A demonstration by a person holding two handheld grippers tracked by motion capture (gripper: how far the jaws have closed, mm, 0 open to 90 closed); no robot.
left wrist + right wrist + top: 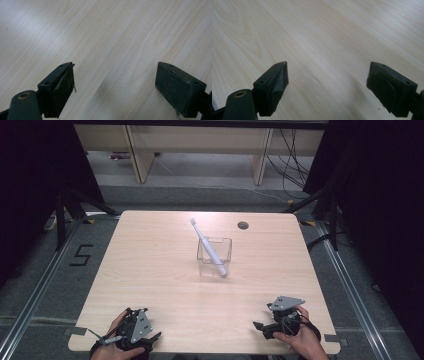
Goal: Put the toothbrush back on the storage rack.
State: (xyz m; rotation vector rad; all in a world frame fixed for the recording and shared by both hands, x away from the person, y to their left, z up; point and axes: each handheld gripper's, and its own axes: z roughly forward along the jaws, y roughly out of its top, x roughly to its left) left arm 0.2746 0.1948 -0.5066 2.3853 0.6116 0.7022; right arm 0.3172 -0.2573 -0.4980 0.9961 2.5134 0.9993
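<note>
The left gripper [150,338] rests at the near left corner of the table [150,270], held in the person's left hand [116,340]. In the left gripper view, its jaws stand wide apart with nothing between them; bare pale woodgrain lies ahead of the left gripper [115,82]. A cable trails from its outer side toward the table edge.

The right gripper [259,325] rests at the near right corner, held in the person's right hand [302,340], with its jaws pointing inward toward the left gripper. A grey three-cornered plate [287,302] sits on top of it. In the right gripper view, the jaws are likewise spread wide and empty, and the right gripper [327,80] faces only bare table surface.

Farther out, ahead of both grippers and roughly midway between them, a clear square container [215,256] stands upright on the table, well apart from either gripper. A white toothbrush [207,247] stands inside it, tilted: its lower end sits at the container's near right corner, and its head leans up and away over the far left rim.

Beyond the container, on the far side from the right gripper, a dark round cable port [243,225] is set into the tabletop near its far edge.
</note>
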